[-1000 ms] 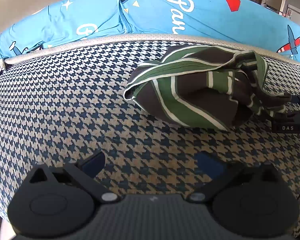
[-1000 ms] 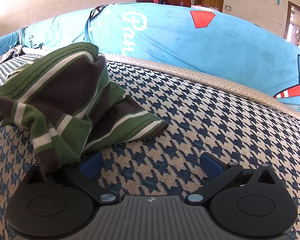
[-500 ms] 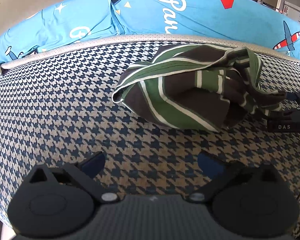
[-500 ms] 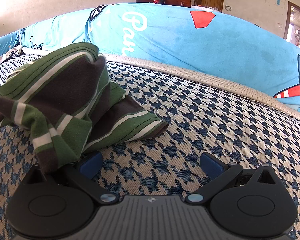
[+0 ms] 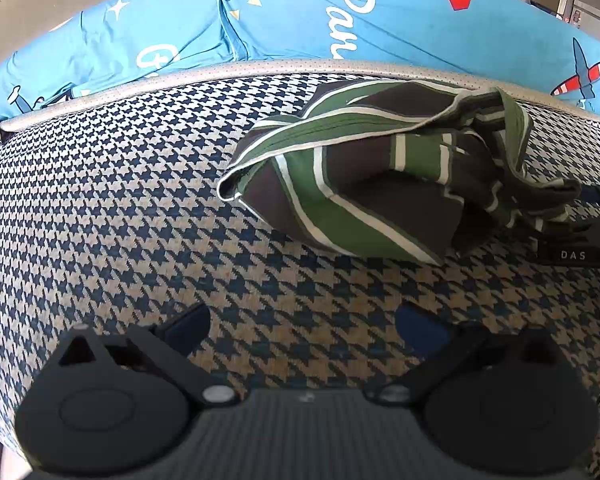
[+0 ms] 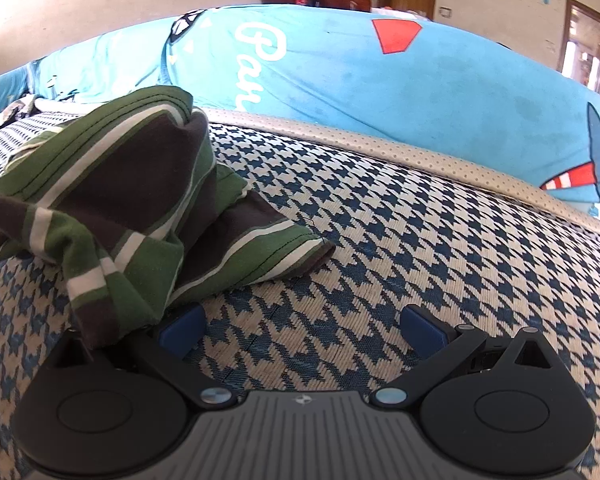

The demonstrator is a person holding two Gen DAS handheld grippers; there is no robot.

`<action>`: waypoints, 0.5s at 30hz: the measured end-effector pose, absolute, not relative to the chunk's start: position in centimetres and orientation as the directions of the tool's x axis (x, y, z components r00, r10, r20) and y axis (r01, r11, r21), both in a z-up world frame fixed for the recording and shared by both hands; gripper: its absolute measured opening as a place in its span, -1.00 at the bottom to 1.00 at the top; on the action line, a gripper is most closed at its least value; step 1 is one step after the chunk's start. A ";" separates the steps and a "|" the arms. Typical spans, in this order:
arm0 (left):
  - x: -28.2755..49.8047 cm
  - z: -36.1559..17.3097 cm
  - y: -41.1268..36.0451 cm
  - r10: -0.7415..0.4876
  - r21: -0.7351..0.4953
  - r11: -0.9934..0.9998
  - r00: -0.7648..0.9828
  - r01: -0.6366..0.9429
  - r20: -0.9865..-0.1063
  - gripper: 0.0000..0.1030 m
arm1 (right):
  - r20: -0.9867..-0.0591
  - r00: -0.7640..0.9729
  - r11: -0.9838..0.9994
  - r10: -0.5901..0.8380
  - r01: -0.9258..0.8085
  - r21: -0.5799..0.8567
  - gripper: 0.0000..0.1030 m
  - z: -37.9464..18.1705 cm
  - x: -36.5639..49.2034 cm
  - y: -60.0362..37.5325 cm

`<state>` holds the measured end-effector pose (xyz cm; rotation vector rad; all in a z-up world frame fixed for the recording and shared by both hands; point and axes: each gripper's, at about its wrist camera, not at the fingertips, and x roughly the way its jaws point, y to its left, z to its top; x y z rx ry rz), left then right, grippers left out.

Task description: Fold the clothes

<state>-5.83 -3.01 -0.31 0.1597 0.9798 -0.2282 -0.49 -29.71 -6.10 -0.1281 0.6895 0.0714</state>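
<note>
Both our left gripper (image 5: 302,326) and right gripper (image 6: 302,326) gape apart, empty; the crumpled striped garment (image 5: 380,172) lies at one o'clock on the houndstooth cushion (image 5: 120,200).

A crumpled knit garment in dark brown with broad green bands edged by thin white stripes (image 5: 384,176) lies bunched in a loose heap on the blue-and-cream houndstooth woven cushion (image 5: 120,208), near its back edge. It is unfolded: layers overlap at odd angles, and a hemmed opening gapes at its left end in the left wrist view. In the right wrist view the same garment (image 6: 112,208) rises in a hump, one flat hemmed flap spreading out to the right on the cushion (image 6: 440,248).
</note>
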 end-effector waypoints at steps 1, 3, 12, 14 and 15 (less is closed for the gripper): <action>-5.8 -0.4 -3.1 -0.119 0.033 0.964 0.536 0.265 -0.836 1.00 | -0.643 0.766 0.992 0.009 -0.087 -0.090 1.00 -6.0 -0.4 -29.5; -5.7 -0.5 -3.2 -0.118 0.038 0.962 0.535 0.270 -0.836 1.00 | -0.653 0.757 0.996 -0.019 -0.046 -0.082 1.00 -5.8 -0.3 -29.2; -5.3 -0.7 -2.7 -0.113 0.055 0.957 0.543 0.283 -0.832 1.00 | -0.711 0.696 0.995 -0.102 0.067 -0.077 1.00 -5.0 0.5 -28.1; -4.7 -0.8 -2.5 -0.109 0.058 0.958 0.544 0.280 -0.832 1.00 | -0.708 0.697 0.994 -0.113 0.083 -0.076 1.00 -4.9 0.6 -28.0; -4.4 -0.9 -2.4 -0.107 0.060 0.958 0.544 0.279 -0.832 1.00 | -0.706 0.698 0.993 -0.120 0.091 -0.078 1.00 -5.0 0.6 -28.0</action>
